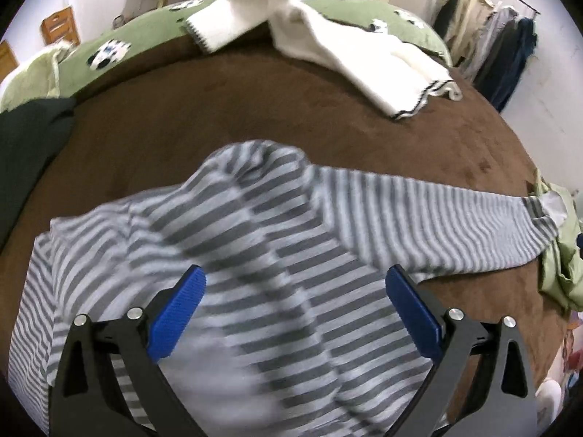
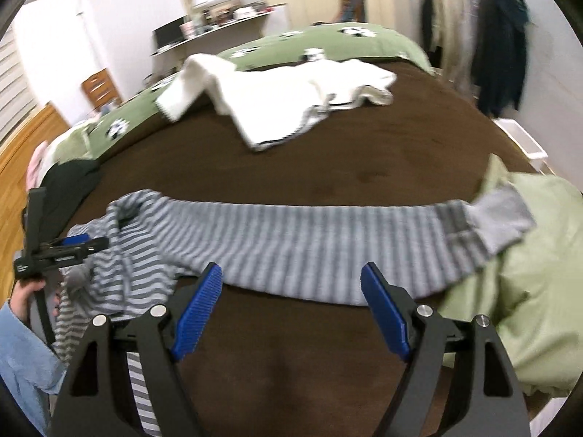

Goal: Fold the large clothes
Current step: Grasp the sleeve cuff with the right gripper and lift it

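Folding barely begun, judging from the layout — striped sweater (image 1: pixel 255 255) lying on the brown bed cover (image 1: pixel 255 102), body bunched and rumpled, nothing yet squared into a neat shape. One sleeve (image 2: pixel 309 244) stretching out straight across the cover, its plain grey cuff (image 2: pixel 506 218) reaching onto a pale green garment (image 2: pixel 528 291) at the bed's edge; the other sleeve not clearly showing in either view. Left gripper (image 1: pixel 295 284) hovering over the sweater's body, blue fingers (image 1: pixel 178 313) spread wide, nothing pinched between them. Right gripper (image 2: pixel 291 291) hanging just short of the outstretched sleeve, fingers (image 2: pixel 198 309) likewise standing wide apart and holding nothing. Still remaining, by the look of it: smoothing the torso, bringing the long sleeve in across the body, then doubling the whole over. Fabric looking like a soft knit in grey and pale stripes, broader on the body and finer on the sleeve, creased around the collar area, blurred in places. Farther up the bed, a white garment (image 1: pixel 328 29) with dark trim lying loosely half-folded — possibly waiting its turn — and a dark garment (image 1: pixel 29 138) sitting at the left edge.
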Motion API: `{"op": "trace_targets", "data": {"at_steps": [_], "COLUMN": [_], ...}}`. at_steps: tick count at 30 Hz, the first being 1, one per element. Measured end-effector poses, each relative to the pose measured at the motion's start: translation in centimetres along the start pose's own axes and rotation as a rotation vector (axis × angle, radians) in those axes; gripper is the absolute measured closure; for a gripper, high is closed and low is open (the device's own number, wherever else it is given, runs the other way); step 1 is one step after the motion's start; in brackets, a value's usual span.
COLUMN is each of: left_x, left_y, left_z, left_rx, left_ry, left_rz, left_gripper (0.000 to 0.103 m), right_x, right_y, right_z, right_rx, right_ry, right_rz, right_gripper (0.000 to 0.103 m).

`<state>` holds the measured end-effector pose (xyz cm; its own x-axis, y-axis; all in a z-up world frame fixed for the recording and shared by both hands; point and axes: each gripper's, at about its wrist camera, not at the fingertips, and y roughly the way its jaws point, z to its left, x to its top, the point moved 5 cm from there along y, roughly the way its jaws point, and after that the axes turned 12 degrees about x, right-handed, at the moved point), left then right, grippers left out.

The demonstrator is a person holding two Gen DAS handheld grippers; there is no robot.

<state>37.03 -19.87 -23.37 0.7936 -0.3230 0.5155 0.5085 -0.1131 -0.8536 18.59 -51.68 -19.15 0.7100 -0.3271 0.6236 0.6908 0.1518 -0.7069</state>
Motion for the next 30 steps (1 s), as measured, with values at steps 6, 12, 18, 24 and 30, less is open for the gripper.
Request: {"op": "trace_targets", "data": {"at_steps": [6, 12, 18, 24, 30], "left_x": [0.7, 1.0, 0.7, -0.1, -1.1], "left_y": [-1.6, 0.3, 3.5, 5.4, 7.3], "left_z": [-1.0, -4.4, -8.7, -11.2, -11.2], "left_rx": [-0.007, -0.061, -0.098, -0.090, -0.061], "left_ry": [-0.008, 0.045, 0.065, 0.100, 0.116], "left_rz": [-0.046, -0.028, 0.009, 0.026, 0.061], "left_gripper": [0.006, 0.006, 0.006, 0.006, 0.006], "right_x": [0.1, 0.4, -0.3, -0.9, -0.3], "right_y": [-1.7, -2.5, -2.8, -3.1, -1.9], "right_z": [-4.2, -6.4, -9.5, -14.0, -17.6], "right_rx": [-0.038, -0.060, -0.097, -0.119, -0.170], "right_ry": [0.048, 0.063, 0.086, 0.174, 0.234], "right_rz": [-0.032, -0.068, -0.071, -0.112, -0.145], "right_gripper": [0.025, 0.025, 0.025, 0.025, 0.025]}}
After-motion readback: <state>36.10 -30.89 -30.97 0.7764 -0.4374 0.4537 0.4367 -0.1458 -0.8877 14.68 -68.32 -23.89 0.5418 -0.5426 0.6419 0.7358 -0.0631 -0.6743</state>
